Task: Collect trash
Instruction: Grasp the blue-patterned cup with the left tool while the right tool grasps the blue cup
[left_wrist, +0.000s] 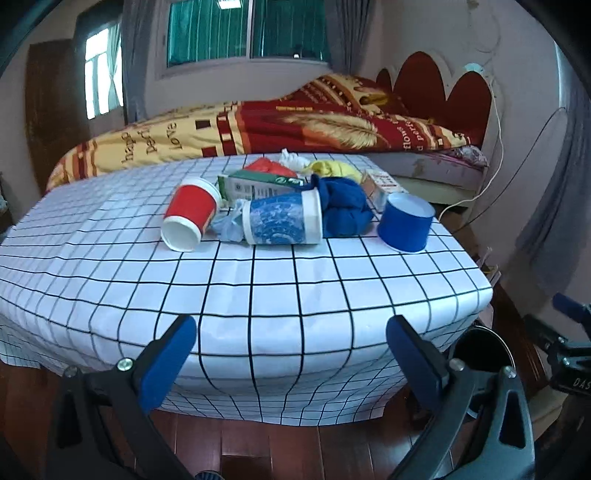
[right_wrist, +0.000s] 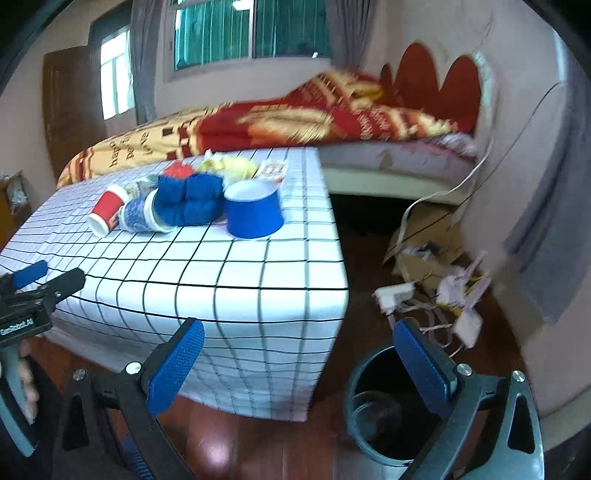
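Both claws, left claw (left_wrist: 291, 354) and right claw (right_wrist: 299, 358), gape wide and hold nothing. The trash sits on the table (left_wrist: 258, 280): a red cup (left_wrist: 190, 214) on its side, a patterned cup (left_wrist: 282, 221) just right of it, a blue bowl (left_wrist: 405, 223) upside down farther right. A dark bin (right_wrist: 384, 410) stands on the floor beside the table's corner.

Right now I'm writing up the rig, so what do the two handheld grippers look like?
Both grippers, left gripper and right gripper, have black angular finger arms with silver screws and flat blue textured pads. The left one's black body carries white lettering, partly readable, on a grey-green handle held by a bare hand.
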